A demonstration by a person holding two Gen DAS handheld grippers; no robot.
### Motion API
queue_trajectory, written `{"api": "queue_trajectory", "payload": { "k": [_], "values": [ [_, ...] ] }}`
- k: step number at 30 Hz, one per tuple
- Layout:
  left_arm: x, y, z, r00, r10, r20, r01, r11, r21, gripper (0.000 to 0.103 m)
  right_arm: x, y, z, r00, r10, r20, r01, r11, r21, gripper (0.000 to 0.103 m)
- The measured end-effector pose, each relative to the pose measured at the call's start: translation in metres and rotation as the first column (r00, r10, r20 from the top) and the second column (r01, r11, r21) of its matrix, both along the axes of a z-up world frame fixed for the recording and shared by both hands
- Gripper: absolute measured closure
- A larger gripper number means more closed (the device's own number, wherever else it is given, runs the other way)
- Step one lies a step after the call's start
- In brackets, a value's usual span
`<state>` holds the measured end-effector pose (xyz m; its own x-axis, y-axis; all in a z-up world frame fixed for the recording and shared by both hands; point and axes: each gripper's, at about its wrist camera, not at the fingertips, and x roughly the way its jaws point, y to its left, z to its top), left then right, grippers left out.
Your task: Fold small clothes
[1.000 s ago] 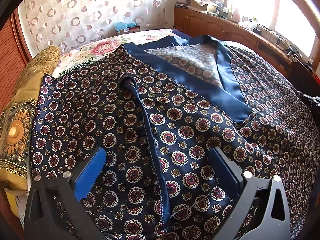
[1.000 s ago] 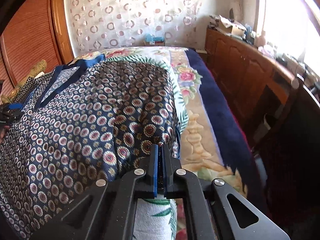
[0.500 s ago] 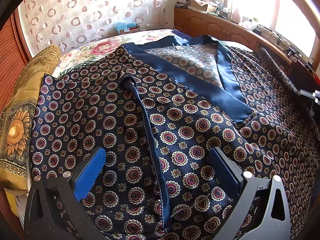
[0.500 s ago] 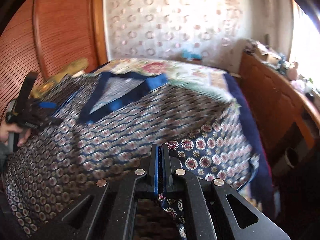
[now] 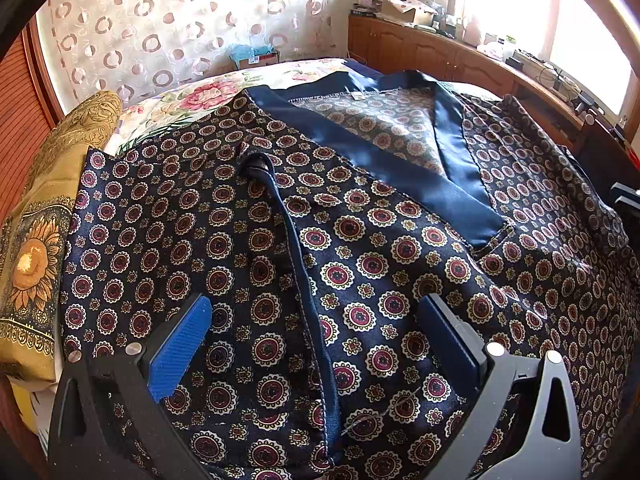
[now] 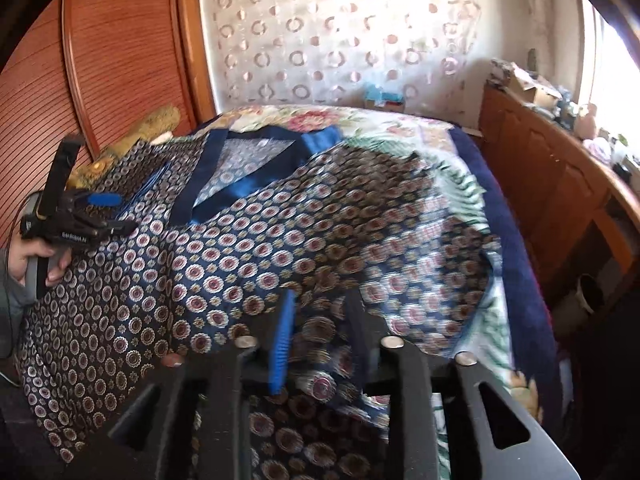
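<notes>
The patterned garment (image 5: 360, 264) lies spread over the bed (image 6: 472, 184), filling the frame's centre; it looks light, slick and limp, best pinched at a hem or its blue collar band (image 5: 436, 184). The left tool (image 5: 316, 344) hovers low with fingers spread wide over the cloth, holding nothing. The right tool (image 6: 318, 344), at lower centre of its blurred view, has its fingers parted with fabric between them.

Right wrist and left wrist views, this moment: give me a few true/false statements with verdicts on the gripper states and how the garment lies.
1. The left gripper is shut on the patterned garment. False: its fingers stand wide apart over the cloth.
2. The right gripper has its fingers apart. True.
3. The garment's plain blue collar band lies face up. True.
4. The garment lies on a bare wooden table. False: it lies on a floral bedspread.
5. A yellow sunflower-print cushion sits beside the garment. True.
</notes>
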<state>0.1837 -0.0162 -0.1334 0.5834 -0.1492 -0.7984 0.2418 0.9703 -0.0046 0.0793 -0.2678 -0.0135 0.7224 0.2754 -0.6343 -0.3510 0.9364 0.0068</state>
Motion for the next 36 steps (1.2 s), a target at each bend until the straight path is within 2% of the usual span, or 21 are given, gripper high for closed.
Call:
{"api": "queue_trajectory", "payload": {
  "k": [3, 7, 14, 17, 19, 20, 22, 23, 24, 26, 30, 36],
  "values": [
    [0.0, 0.0, 0.0, 1.0, 0.0, 0.0, 0.0, 1.0, 0.0, 0.0, -0.007, -0.016, 0.015, 0.998, -0.041, 0.038, 0.041, 0.999, 0.002, 0.06],
    [0.0, 0.0, 0.0, 1.0, 0.0, 0.0, 0.0, 1.0, 0.0, 0.0, -0.005, -0.033, 0.018, 0.993, -0.106, 0.045, 0.107, 0.994, -0.013, 0.054],
    [0.0, 0.0, 0.0, 1.0, 0.0, 0.0, 0.0, 1.0, 0.0, 0.0, 0.023, -0.049, -0.025, 0.979, -0.175, -0.104, 0.176, 0.984, 0.001, 0.054],
    [0.0, 0.0, 0.0, 1.0, 0.0, 0.0, 0.0, 1.0, 0.0, 0.0, 0.026, -0.051, -0.031, 0.976, -0.176, -0.129, 0.18, 0.983, 0.02, 0.054],
    [0.0, 0.0, 0.0, 1.0, 0.0, 0.0, 0.0, 1.0, 0.0, 0.0, 0.024, -0.047, -0.031, 0.979, -0.173, -0.111, 0.174, 0.985, 0.003, 0.054],
    [0.0, 0.0, 0.0, 1.0, 0.0, 0.0, 0.0, 1.0, 0.0, 0.0, 0.025, -0.044, -0.032, 0.98, -0.168, -0.106, 0.168, 0.986, -0.011, 0.059],
    [0.0, 0.0, 0.0, 1.0, 0.0, 0.0, 0.0, 1.0, 0.0, 0.0, 0.025, -0.038, -0.032, 0.985, -0.147, -0.091, 0.144, 0.989, -0.041, 0.076],
    [0.0, 0.0, 0.0, 1.0, 0.0, 0.0, 0.0, 1.0, 0.0, 0.0, 0.026, -0.035, -0.032, 0.987, -0.134, -0.086, 0.13, 0.99, -0.056, 0.093],
    [0.0, 0.0, 0.0, 1.0, 0.0, 0.0, 0.0, 1.0, -0.001, 0.0, 0.027, -0.038, -0.029, 0.988, -0.122, -0.092, 0.117, 0.992, -0.053, 0.097],
    [0.0, 0.0, 0.0, 1.0, 0.001, 0.0, -0.001, 1.0, -0.001, 0.0, 0.034, -0.037, -0.026, 0.991, -0.104, -0.087, 0.101, 0.994, -0.04, 0.1],
    [0.0, 0.0, 0.0, 1.0, 0.001, 0.0, -0.001, 1.0, -0.001, 0.0, 0.034, -0.03, 0.0, 0.997, -0.069, -0.021, 0.069, 0.998, -0.009, 0.101],
    [0.0, 0.0, 0.0, 1.0, 0.001, 0.0, -0.001, 1.0, -0.001, 0.0, 0.04, 0.013, 0.036, 0.997, 0.041, 0.065, -0.04, 0.999, -0.01, 0.101]
  ]
}}
